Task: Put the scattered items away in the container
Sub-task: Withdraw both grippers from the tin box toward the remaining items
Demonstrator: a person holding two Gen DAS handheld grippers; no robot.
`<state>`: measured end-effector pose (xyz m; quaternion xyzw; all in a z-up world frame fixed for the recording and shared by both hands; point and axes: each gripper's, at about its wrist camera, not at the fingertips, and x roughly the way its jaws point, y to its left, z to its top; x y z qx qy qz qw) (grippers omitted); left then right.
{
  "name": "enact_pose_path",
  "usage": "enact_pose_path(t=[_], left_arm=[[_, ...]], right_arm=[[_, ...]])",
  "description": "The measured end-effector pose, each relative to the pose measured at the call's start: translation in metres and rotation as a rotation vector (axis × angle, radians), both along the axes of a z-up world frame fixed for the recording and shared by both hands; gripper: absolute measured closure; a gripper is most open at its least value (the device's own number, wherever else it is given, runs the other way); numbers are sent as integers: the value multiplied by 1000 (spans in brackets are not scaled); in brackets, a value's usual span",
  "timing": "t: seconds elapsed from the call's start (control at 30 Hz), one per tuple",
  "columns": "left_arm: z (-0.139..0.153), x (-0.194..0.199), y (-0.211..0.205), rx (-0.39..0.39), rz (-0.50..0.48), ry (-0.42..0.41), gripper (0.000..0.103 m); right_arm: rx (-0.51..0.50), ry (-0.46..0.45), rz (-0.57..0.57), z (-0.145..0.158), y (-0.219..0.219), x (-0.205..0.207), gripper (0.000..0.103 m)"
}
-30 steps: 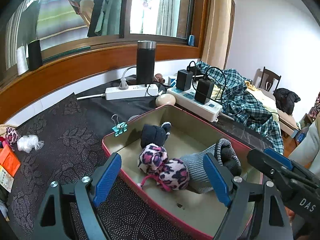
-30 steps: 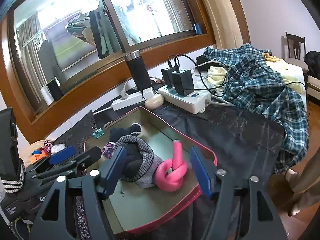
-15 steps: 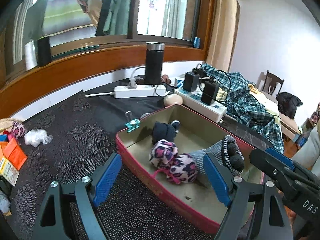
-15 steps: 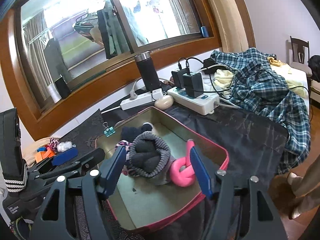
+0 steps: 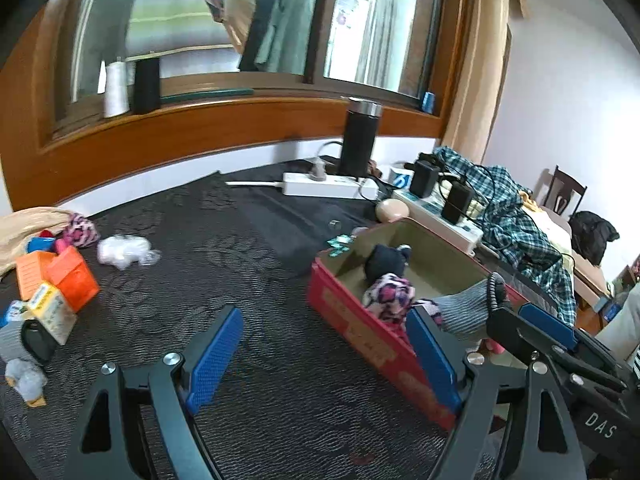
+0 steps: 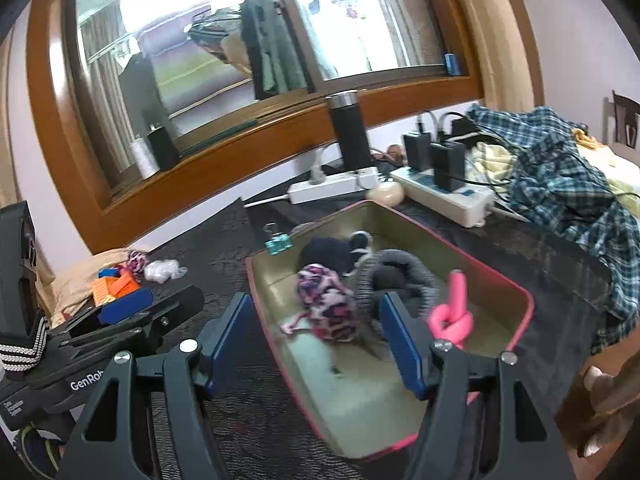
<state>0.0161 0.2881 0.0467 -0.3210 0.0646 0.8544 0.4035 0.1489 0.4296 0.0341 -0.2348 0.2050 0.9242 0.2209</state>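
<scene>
Both grippers are spread and empty: left gripper (image 5: 324, 350), right gripper (image 6: 316, 334). The tin (image 6: 528, 312) sits centre-right, holding socks (image 6: 326, 306) and a pink curler (image 6: 452, 316). Orange boxes (image 5: 60, 272) and a wrapper (image 5: 122, 250) lie at left; power strips (image 5: 332, 188) stand behind.

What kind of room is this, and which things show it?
Probably a bedroom or living room at home: a wood-framed window, a plaid shirt lying by power strips, and a wooden chair against the wall.
</scene>
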Motion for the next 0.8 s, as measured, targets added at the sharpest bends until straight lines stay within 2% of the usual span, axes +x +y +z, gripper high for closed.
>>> enact_pose_path(t=[0.27, 0.6, 0.8], left_arm=[[2, -18, -48, 11, 89, 4, 18], [-10, -54, -139, 8, 285, -21, 17], [-19, -79, -207, 10, 428, -39, 18]], right_arm=[[6, -9, 90, 0, -33, -27, 30], [29, -32, 268, -1, -94, -80, 28], [16, -68, 376, -9, -128, -114, 27]])
